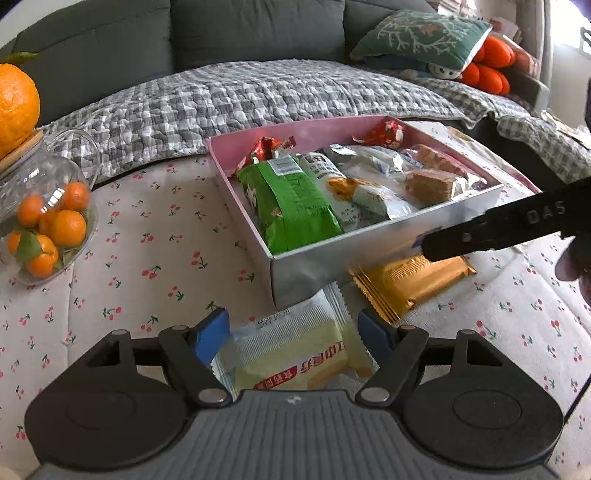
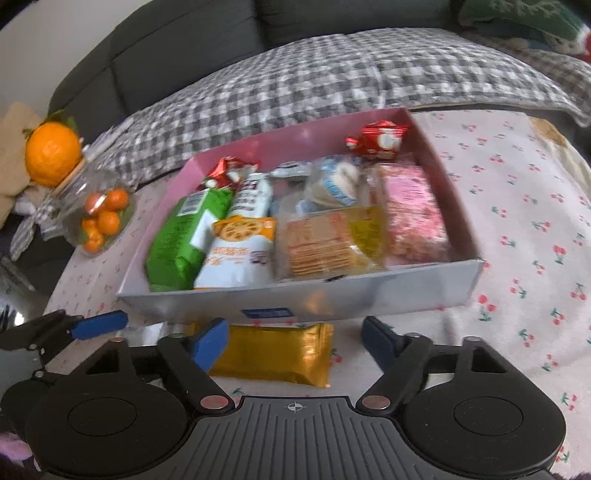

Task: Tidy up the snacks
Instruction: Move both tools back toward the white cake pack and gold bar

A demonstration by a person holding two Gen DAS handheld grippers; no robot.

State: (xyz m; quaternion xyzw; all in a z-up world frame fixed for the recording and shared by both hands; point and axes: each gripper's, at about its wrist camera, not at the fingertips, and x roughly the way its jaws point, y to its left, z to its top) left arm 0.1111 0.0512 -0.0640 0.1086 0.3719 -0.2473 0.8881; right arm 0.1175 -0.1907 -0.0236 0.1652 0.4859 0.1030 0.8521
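A pink-lined box with silver walls [image 1: 369, 251] [image 2: 369, 295] stands on the cherry-print tablecloth and holds several snack packs, among them a green pack [image 1: 288, 206] [image 2: 177, 243]. My left gripper [image 1: 293, 332] is open, its blue fingertips on either side of a pale yellow cake pack [image 1: 295, 354] lying in front of the box. My right gripper [image 2: 293, 338] is open over a gold-wrapped bar [image 2: 273, 352] [image 1: 410, 280] that lies by the box's front wall. The right gripper's black finger [image 1: 498, 229] shows in the left wrist view.
A glass jar of small oranges [image 1: 44, 221] [image 2: 99, 218] with a large orange [image 1: 14, 103] on its lid stands left of the box. A grey checked blanket [image 1: 258, 96] and a dark sofa with a green cushion [image 1: 421, 33] lie behind.
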